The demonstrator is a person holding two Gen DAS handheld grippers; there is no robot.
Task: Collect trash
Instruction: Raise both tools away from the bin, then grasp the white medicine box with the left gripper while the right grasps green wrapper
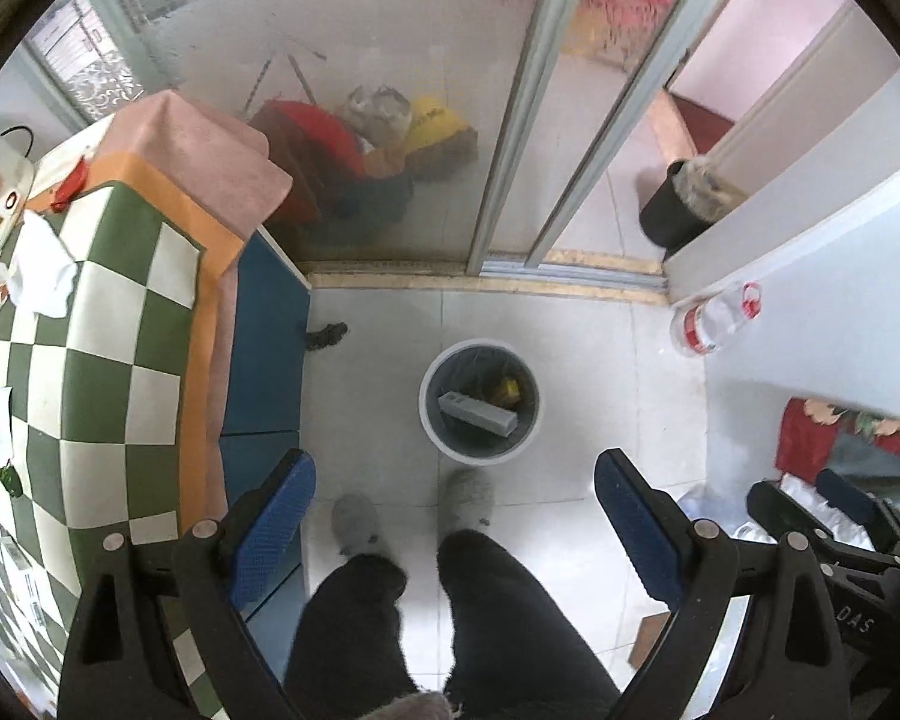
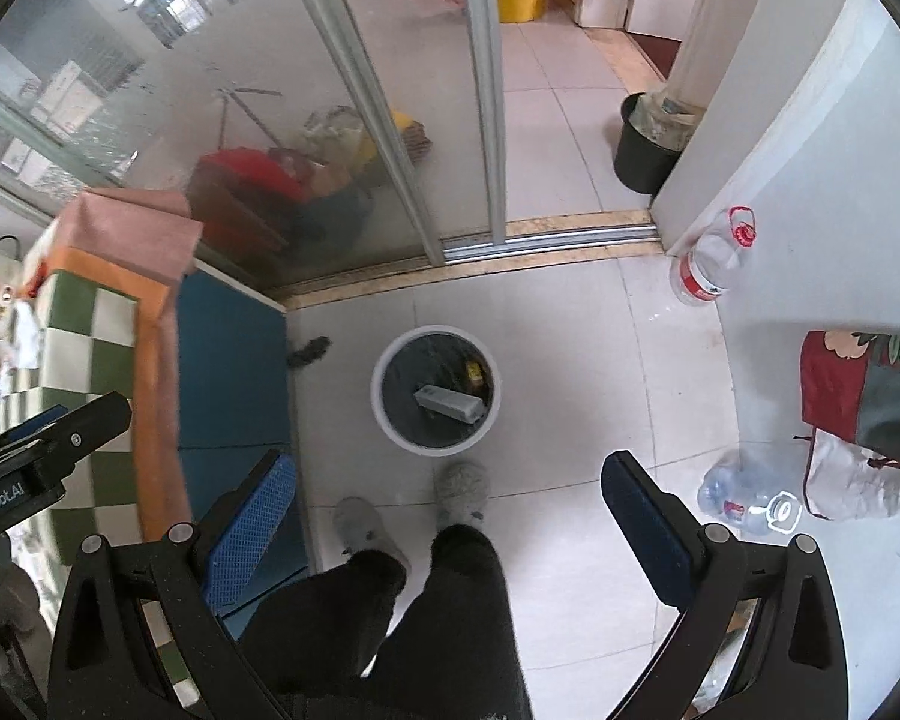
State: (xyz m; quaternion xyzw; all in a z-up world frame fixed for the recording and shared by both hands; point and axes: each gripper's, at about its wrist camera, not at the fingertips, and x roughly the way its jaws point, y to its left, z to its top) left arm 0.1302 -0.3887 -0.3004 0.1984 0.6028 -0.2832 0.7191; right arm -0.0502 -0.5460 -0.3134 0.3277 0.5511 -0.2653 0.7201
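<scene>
fingers of left gripper and right gripper spread, empty; grey box in bin lies slanted, long axis upper-left to lower-right.

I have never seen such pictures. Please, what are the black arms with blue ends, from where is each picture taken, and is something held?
Each picture comes from a camera on a hand-held two-finger gripper, looking down. The left gripper and right gripper are both open and hold nothing. Below stand the person's legs in grey slippers. On the tiled floor sits a round white-rimmed waste bin with a grey rectangular box inside. Clear plastic bottles lie at the right. At the left is a green-and-white chequered table.
</scene>
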